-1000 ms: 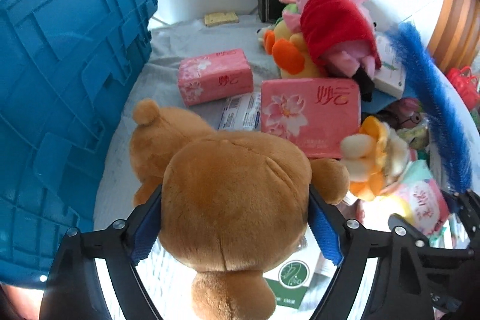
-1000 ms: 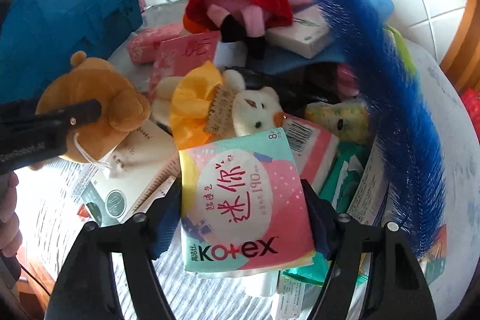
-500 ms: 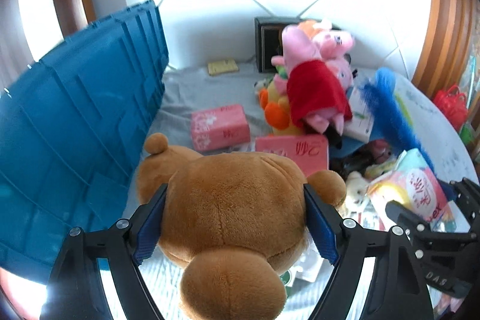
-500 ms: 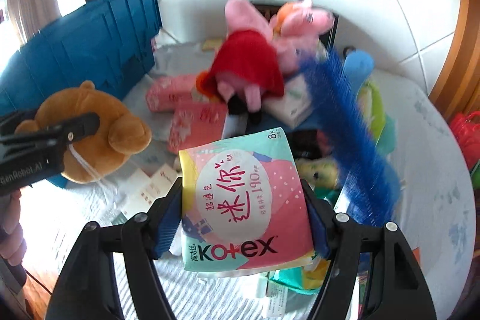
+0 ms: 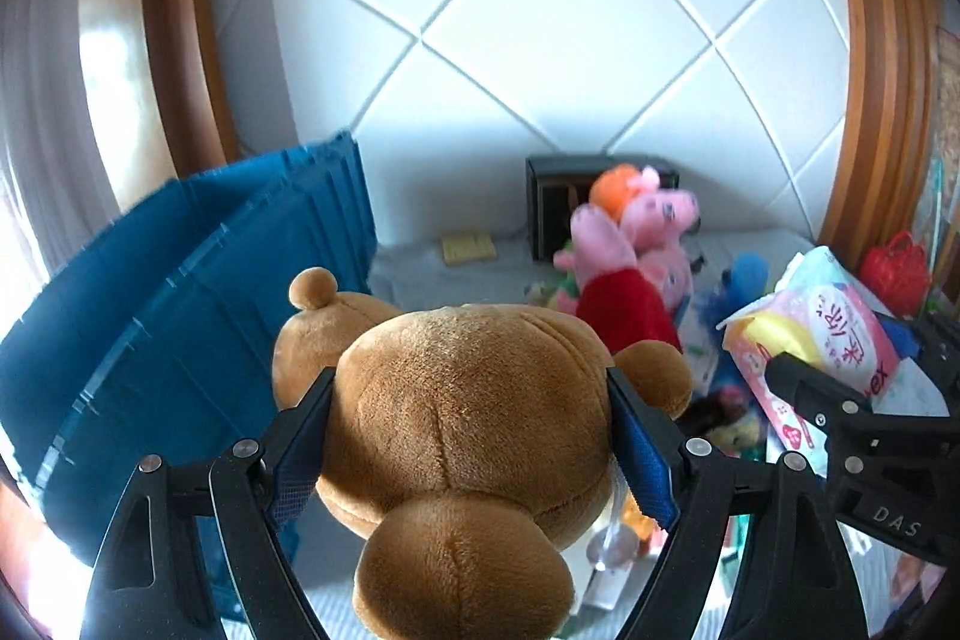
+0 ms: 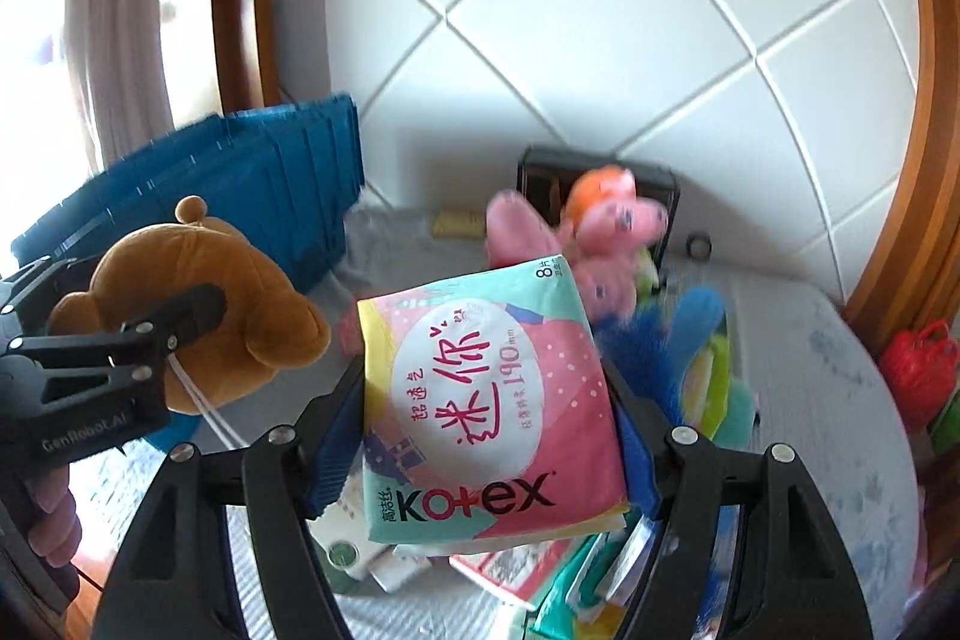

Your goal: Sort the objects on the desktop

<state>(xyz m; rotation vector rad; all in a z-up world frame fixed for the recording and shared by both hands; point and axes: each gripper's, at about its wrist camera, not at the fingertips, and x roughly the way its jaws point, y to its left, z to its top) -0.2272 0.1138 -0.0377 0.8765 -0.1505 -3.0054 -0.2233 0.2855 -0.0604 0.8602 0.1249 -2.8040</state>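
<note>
My left gripper (image 5: 471,436) is shut on a brown teddy bear (image 5: 462,418) and holds it in the air beside the blue crate (image 5: 180,322). The bear also shows in the right wrist view (image 6: 198,310). My right gripper (image 6: 489,430) is shut on a pink and teal Kotex pack (image 6: 486,400), lifted above the pile; the pack also shows in the left wrist view (image 5: 822,340). A pink pig plush in a red dress (image 5: 630,280) sits on the grey cloth behind.
A blue feather duster (image 6: 660,340), a red basket (image 6: 918,370) and several packets and boxes (image 6: 540,568) lie on the table. A dark box (image 5: 552,214) and a yellow pad (image 5: 468,247) stand by the white tiled wall. The crate fills the left side.
Both grippers have risen well above the table with the bear and the Kotex pack still held. The pile now looks smaller and farther below.
</note>
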